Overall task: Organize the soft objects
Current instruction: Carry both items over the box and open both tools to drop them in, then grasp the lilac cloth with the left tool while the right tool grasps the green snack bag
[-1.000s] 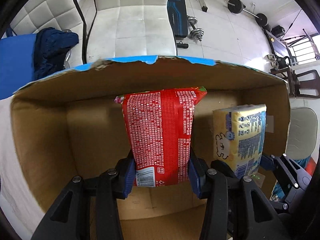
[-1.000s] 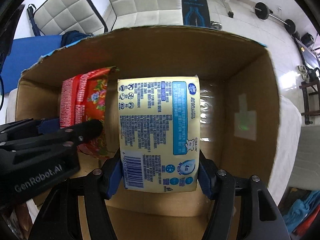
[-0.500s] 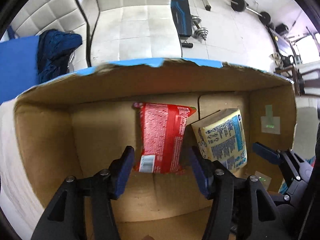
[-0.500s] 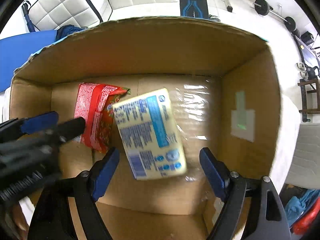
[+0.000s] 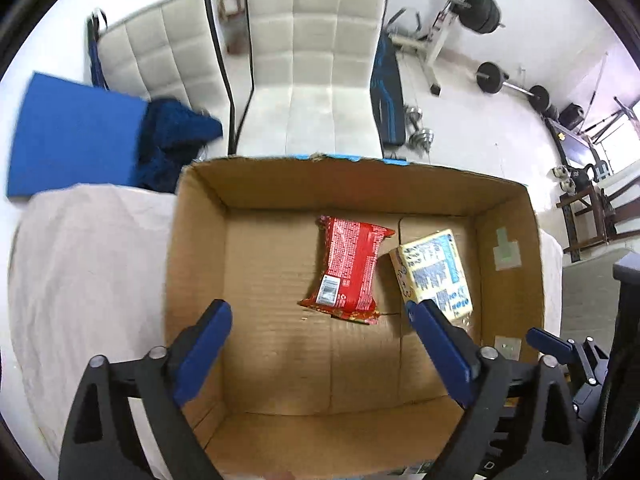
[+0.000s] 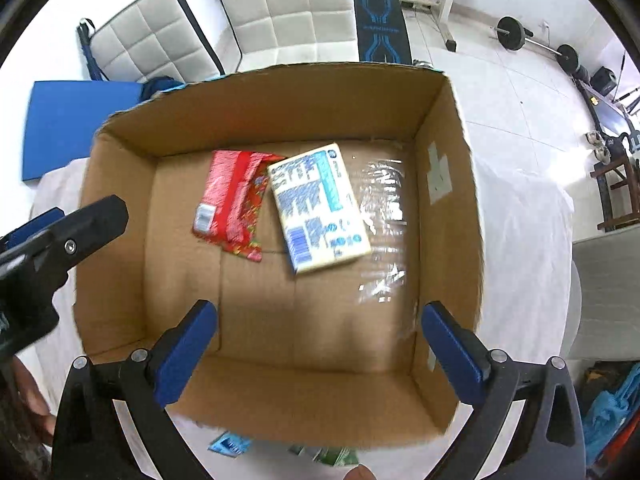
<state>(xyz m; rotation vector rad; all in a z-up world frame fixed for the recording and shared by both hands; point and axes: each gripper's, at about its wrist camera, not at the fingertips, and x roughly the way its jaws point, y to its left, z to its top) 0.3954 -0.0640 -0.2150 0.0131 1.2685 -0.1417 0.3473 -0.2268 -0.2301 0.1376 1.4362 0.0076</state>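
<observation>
Both the left gripper (image 5: 318,316) and the right gripper (image 6: 318,318) are held wide open and empty above the cardboard box (image 6: 444,128), on whose floor the red packet (image 5: 349,270) and yellow pack (image 6: 319,207) are seen side by side at frame centre, long axes running away from the grippers.

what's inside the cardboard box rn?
The cardboard box holds two packs on its floor: a red snack packet and a yellow tissue pack, side by side. Anything beneath them is hidden.
</observation>
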